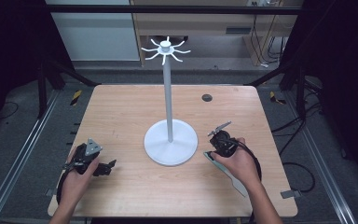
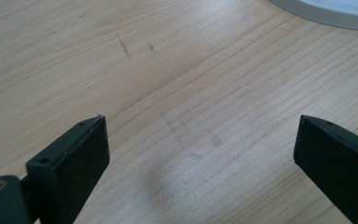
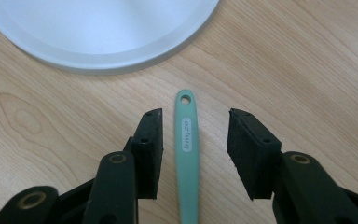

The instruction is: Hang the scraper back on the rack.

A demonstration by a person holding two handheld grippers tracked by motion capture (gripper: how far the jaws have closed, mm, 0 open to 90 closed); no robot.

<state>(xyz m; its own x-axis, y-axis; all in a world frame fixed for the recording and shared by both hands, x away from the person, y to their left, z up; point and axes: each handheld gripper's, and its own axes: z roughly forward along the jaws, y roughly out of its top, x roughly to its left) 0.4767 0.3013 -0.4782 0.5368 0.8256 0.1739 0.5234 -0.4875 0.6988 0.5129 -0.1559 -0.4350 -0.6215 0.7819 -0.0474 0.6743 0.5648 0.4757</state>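
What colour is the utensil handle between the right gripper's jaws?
Mint green handle, clearest in the right gripper view.

A stand [image 1: 170,140] sits on the desk [image 1: 121,112] at its middle, its base near the person's side. Left of the base, the left hand-held gripper [image 1: 106,168] rests low over bare desk. Right of the base lies a spatula [image 3: 187,154], flat on the desk, between the jaws of the right hand-held gripper [image 3: 195,149], handle end toward the base.
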